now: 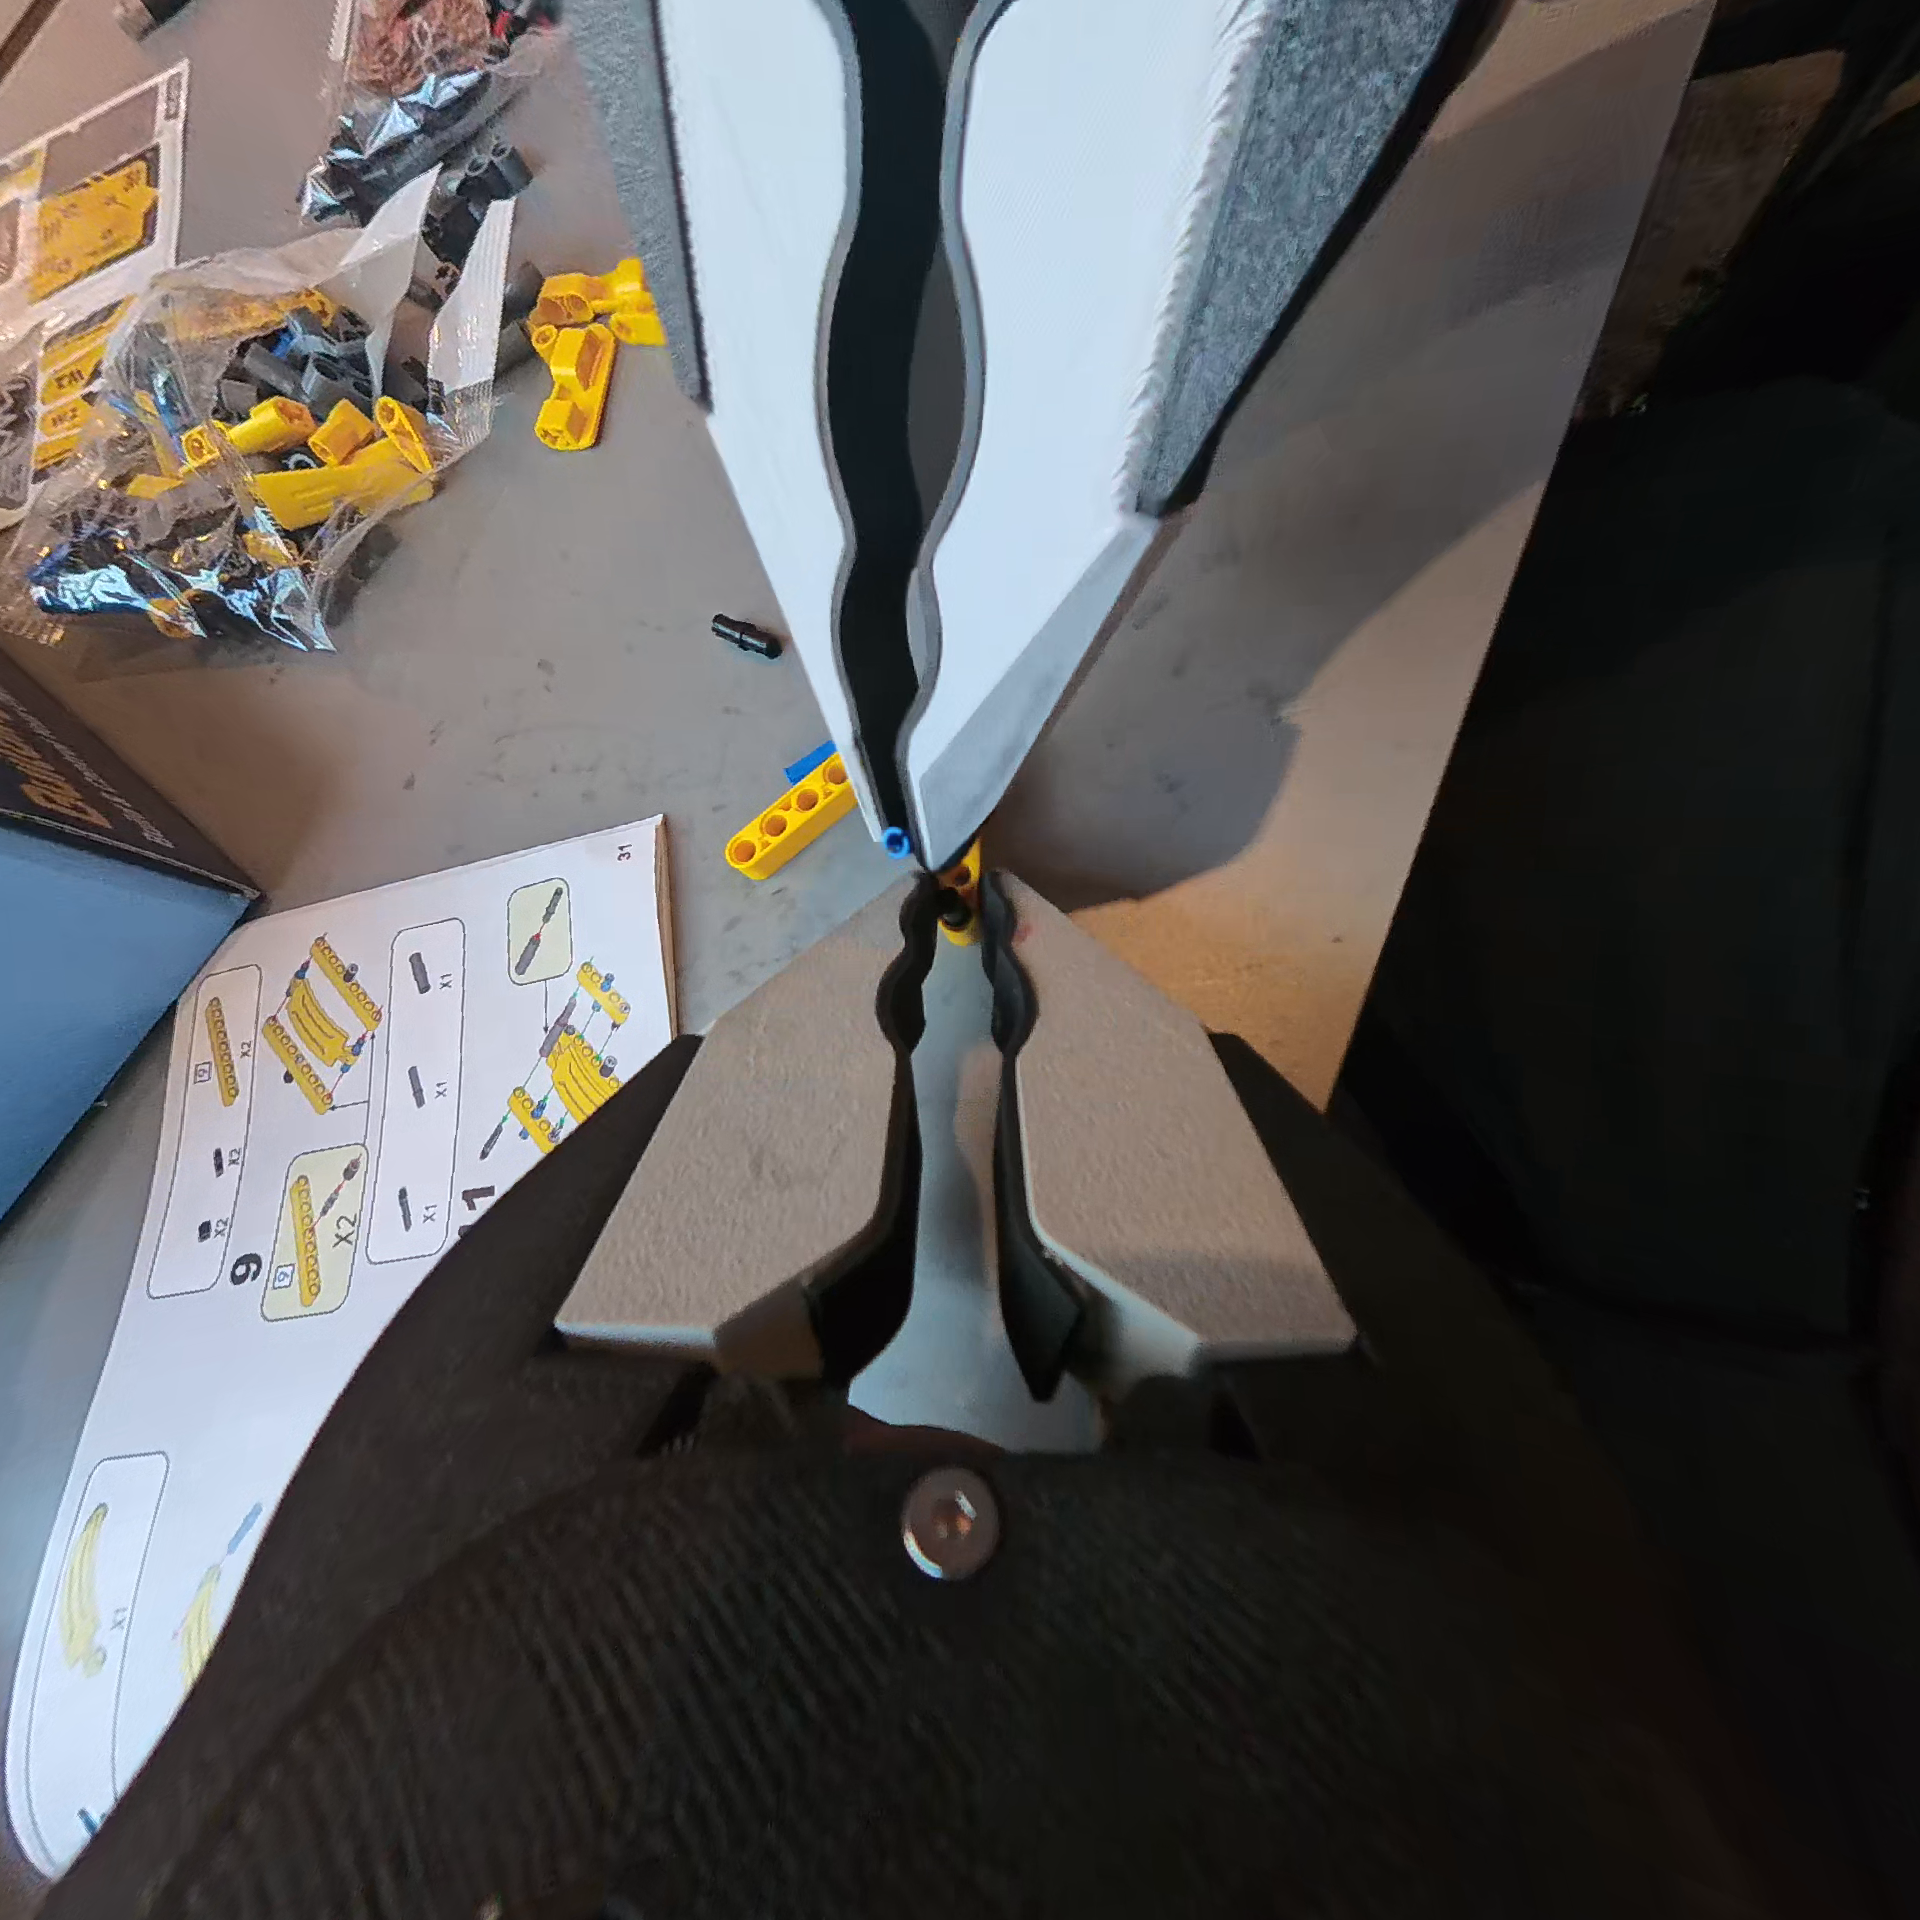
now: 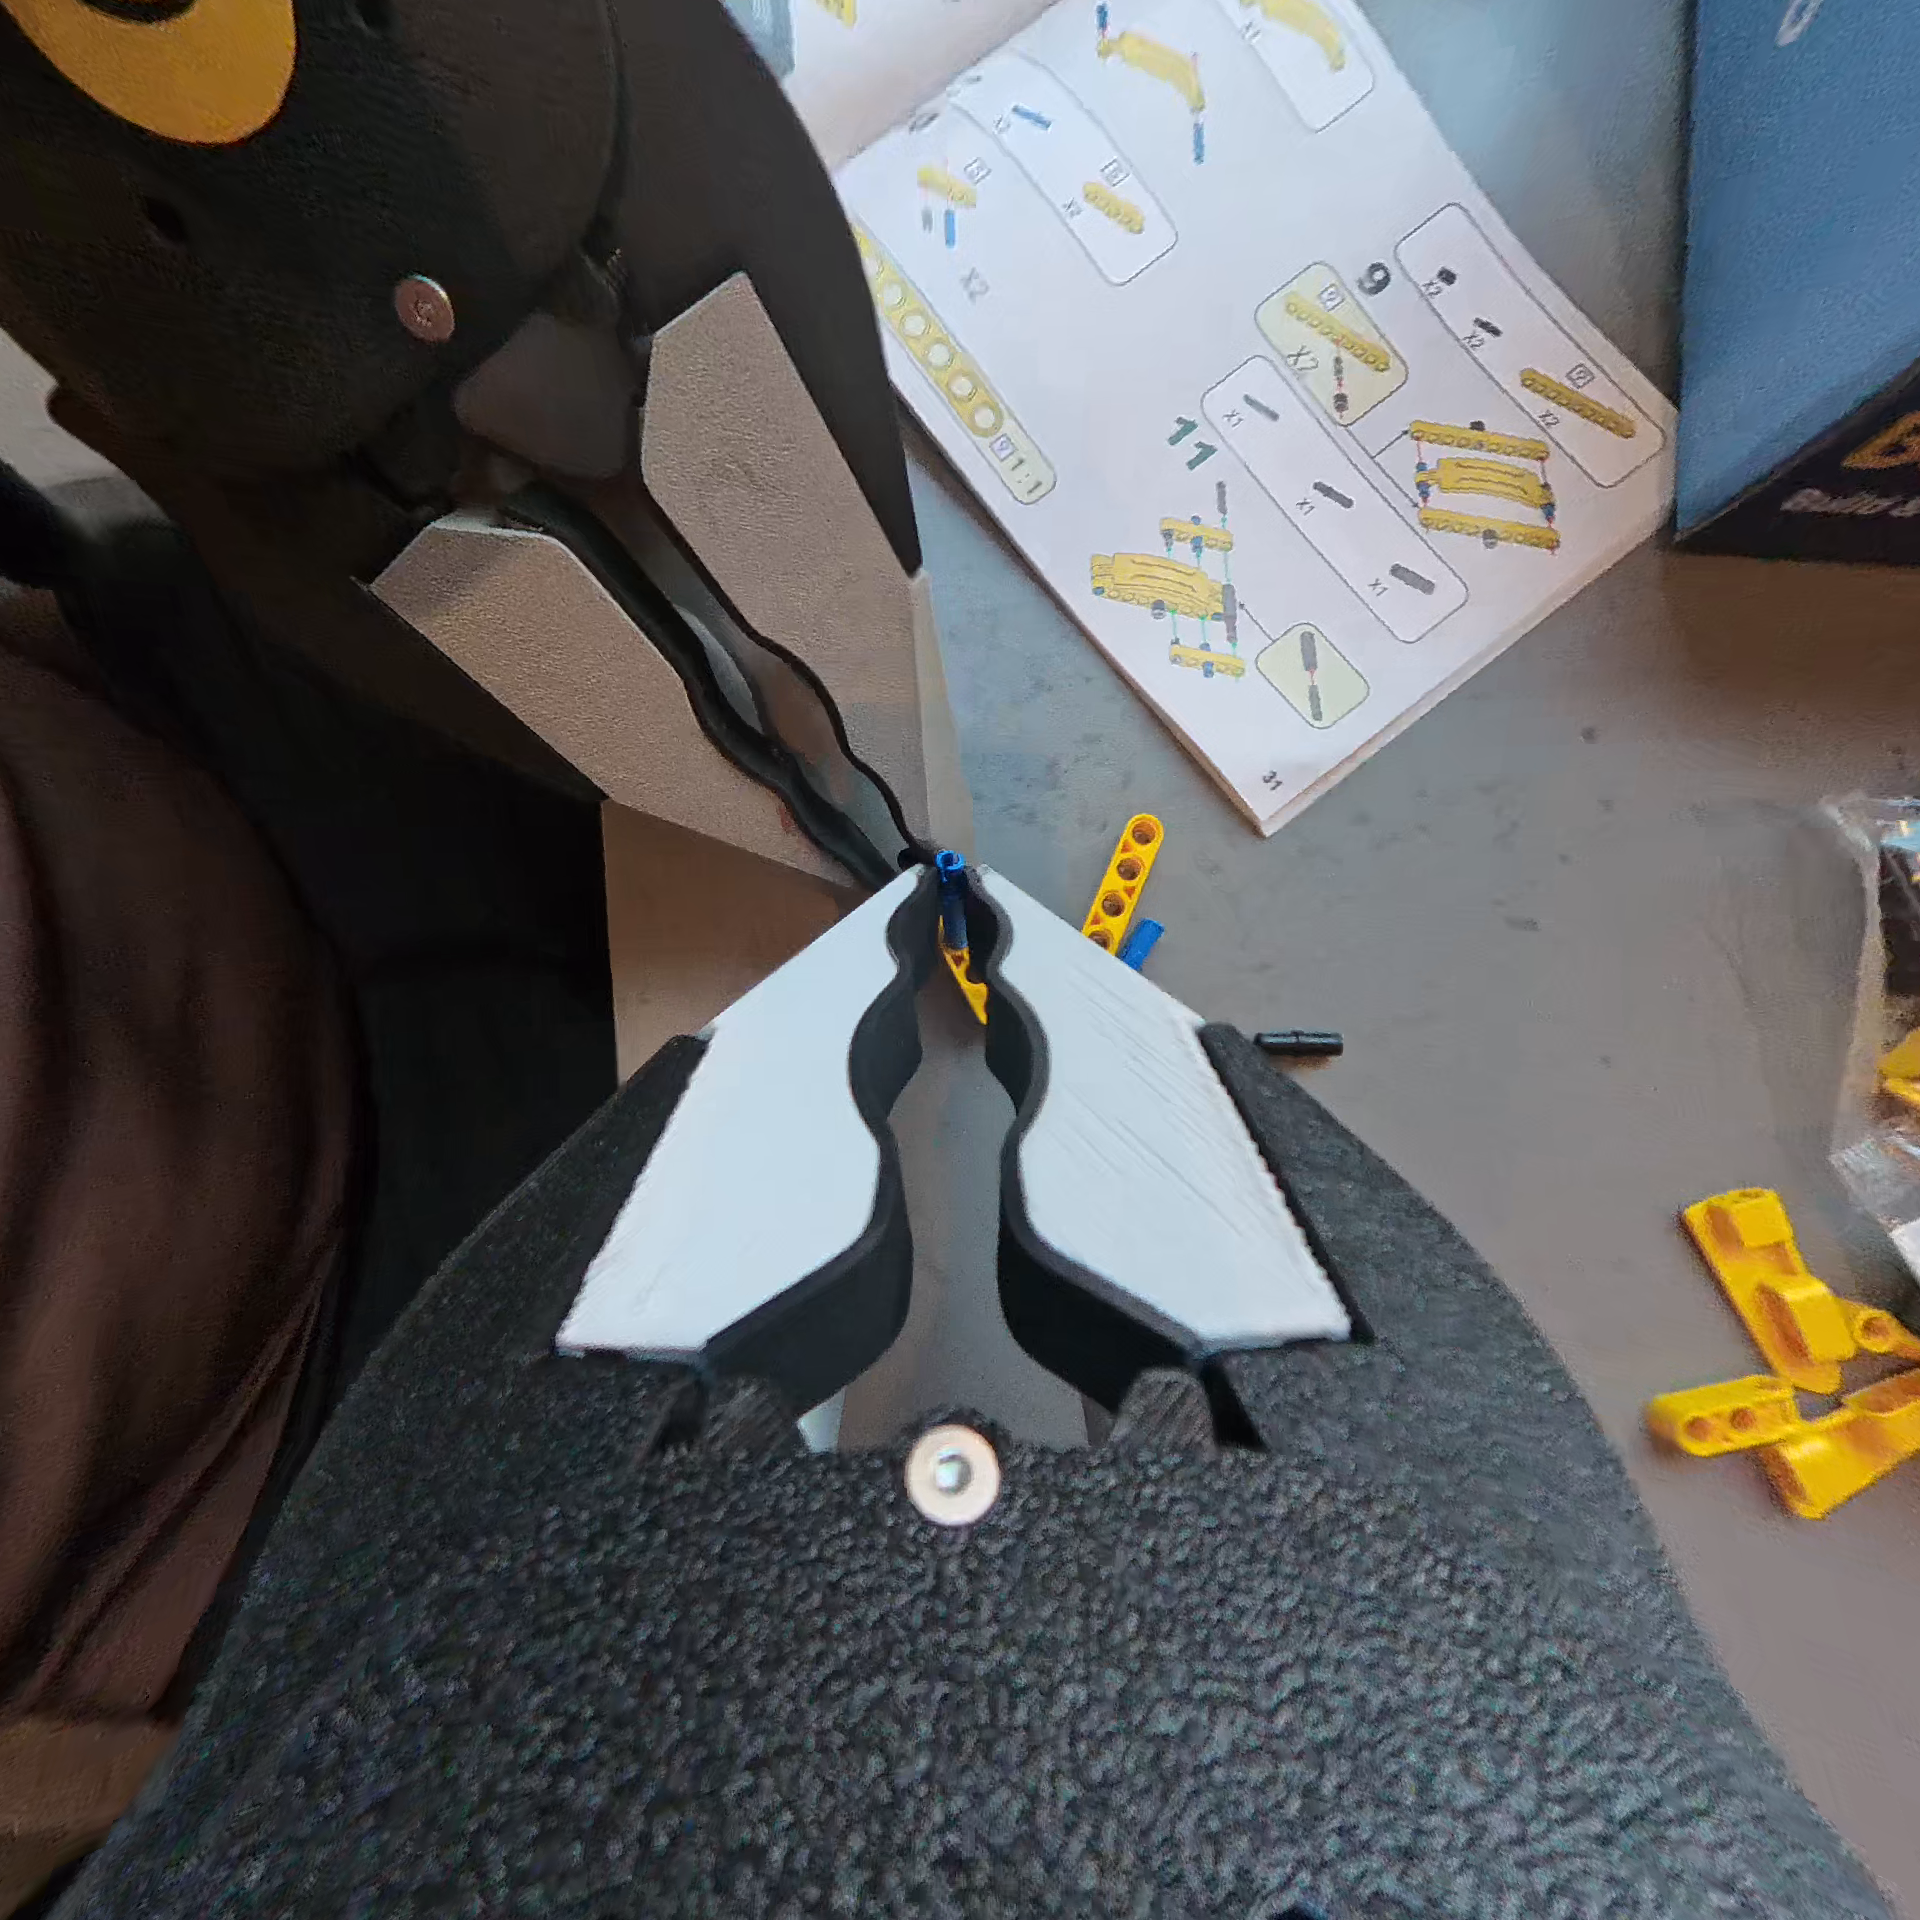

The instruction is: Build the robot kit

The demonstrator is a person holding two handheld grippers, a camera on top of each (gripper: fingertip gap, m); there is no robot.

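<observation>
Both fingers pairs grip: left a mostly hidden yellow beam (image 1: 958,904), right a blue pin (image 2: 948,883).

yellow beam (image 1: 958,902) mostly hidden between gripper tips, blue box (image 2: 1797,260) cut off by the edge, bag of pieces (image 1: 208,436) blurry

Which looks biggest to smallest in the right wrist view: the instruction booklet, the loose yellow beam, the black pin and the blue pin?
1. instruction booklet
2. yellow beam
3. black pin and blue pin: too close to rank, since the blue one is partly hidden behind the right gripper.
</observation>
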